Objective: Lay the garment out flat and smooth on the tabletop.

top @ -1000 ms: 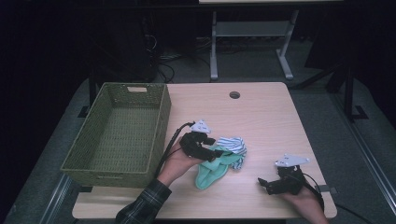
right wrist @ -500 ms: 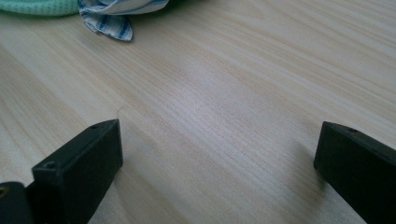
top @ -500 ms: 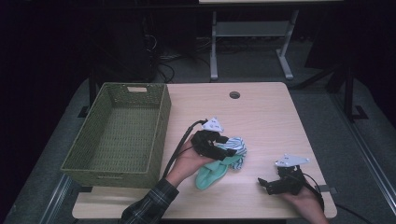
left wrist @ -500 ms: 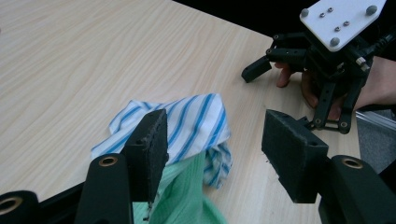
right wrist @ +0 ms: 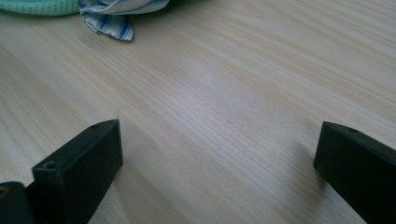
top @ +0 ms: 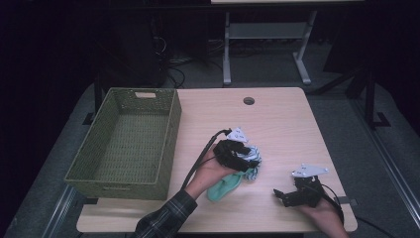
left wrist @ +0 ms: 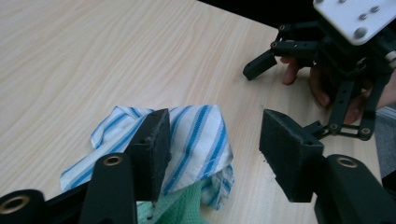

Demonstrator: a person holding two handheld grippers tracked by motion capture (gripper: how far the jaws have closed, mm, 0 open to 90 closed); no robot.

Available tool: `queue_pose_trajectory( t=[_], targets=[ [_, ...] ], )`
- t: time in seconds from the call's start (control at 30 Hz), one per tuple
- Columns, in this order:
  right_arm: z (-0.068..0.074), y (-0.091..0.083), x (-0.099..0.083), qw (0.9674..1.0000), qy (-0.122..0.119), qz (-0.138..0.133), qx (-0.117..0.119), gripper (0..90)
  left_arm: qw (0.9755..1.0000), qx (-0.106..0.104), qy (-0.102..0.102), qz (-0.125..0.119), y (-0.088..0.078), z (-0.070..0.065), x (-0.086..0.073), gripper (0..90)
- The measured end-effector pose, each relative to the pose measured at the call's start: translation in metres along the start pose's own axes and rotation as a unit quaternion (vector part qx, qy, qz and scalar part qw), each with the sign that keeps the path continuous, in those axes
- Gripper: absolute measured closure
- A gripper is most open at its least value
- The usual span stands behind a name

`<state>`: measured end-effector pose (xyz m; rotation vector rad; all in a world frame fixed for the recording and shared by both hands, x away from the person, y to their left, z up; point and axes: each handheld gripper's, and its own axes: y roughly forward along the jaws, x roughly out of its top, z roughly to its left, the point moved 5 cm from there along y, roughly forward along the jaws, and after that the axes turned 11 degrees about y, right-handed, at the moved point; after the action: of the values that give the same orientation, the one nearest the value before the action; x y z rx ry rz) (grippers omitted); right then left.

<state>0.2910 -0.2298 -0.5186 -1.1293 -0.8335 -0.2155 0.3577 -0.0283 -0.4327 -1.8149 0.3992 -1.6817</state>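
A blue-and-white striped cloth [top: 253, 159] lies crumpled on the wooden table [top: 282, 124], partly on top of a green cloth [top: 222, 187]. My left gripper [top: 243, 151] hovers over the striped cloth [left wrist: 196, 140]. The left gripper [left wrist: 215, 154] is open and its jaws have just been closing. The striped cloth lies under the gap, against the left jaw, and the pads do not press on it. My right gripper [top: 285, 194] rests near the table's front right. In the right gripper view the right gripper [right wrist: 219, 163] stands wide open over bare wood, with the striped cloth's corner [right wrist: 112, 21] farther off.
A green woven basket [top: 171, 139] stands empty at the table's left. A round cable hole [top: 248, 100] sits near the far edge. A desk frame [top: 227, 44] and dark floor lie beyond the table.
My left gripper has moved to the right and a little farther from me, onto the striped cloth. The right gripper has stayed where it was.
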Motion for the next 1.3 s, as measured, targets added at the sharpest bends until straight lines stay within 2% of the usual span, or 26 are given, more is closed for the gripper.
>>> queue_pose_trajectory(
  t=[0.03,0.07,0.2,0.3,0.53,0.73,0.77,0.93,1.1,1.23,1.3],
  targets=[
    [0.0,0.0,0.0,1.0,0.0,0.0,0.0,0.6,1.0,0.001,0.002,0.003,0.001,0.001,-0.001,52.3],
    [0.0,0.0,0.0,1.0,0.0,0.0,0.0,0.6,1.0,0.003,0.004,0.005,0.002,0.001,-0.001,52.3],
    [0.0,0.0,0.0,1.0,0.0,0.0,0.0,0.6,1.0,0.003,-0.002,0.002,0.003,0.004,-0.001,74.8],
    [0.0,0.0,0.0,1.0,0.001,0.001,0.0,0.6,1.0,0.001,-0.006,-0.002,0.0,0.005,0.0,83.2],
    [0.0,0.0,0.0,1.0,0.0,0.0,0.0,0.6,0.9999,0.003,0.001,-0.01,-0.013,0.005,0.007,84.1],
    [0.0,0.0,0.0,1.0,0.001,0.0,0.0,0.6,0.9994,0.003,-0.006,-0.034,-0.032,0.008,0.013,84.2],
    [0.0,0.0,0.0,1.0,0.0,0.0,0.0,0.6,0.9988,0.002,-0.012,-0.047,-0.037,0.008,0.015,84.5],
    [0.0,0.0,0.0,1.0,0.0,0.0,0.0,0.6,0.9983,-0.001,-0.007,-0.059,-0.046,0.006,0.022,84.6],
    [0.0,0.0,0.0,1.0,0.0,0.0,0.0,0.6,0.9963,-0.018,-0.005,-0.084,-0.055,0.001,0.032,84.8],
    [0.0,0.0,0.0,1.0,0.0,0.0,0.0,0.6,0.9954,-0.023,-0.008,-0.092,-0.059,0.002,0.034,84.8],
    [0.0,0.0,0.0,1.0,0.0,0.0,0.0,0.6,0.9953,-0.018,-0.012,-0.094,-0.061,0.004,0.034,84.8]
  ],
)
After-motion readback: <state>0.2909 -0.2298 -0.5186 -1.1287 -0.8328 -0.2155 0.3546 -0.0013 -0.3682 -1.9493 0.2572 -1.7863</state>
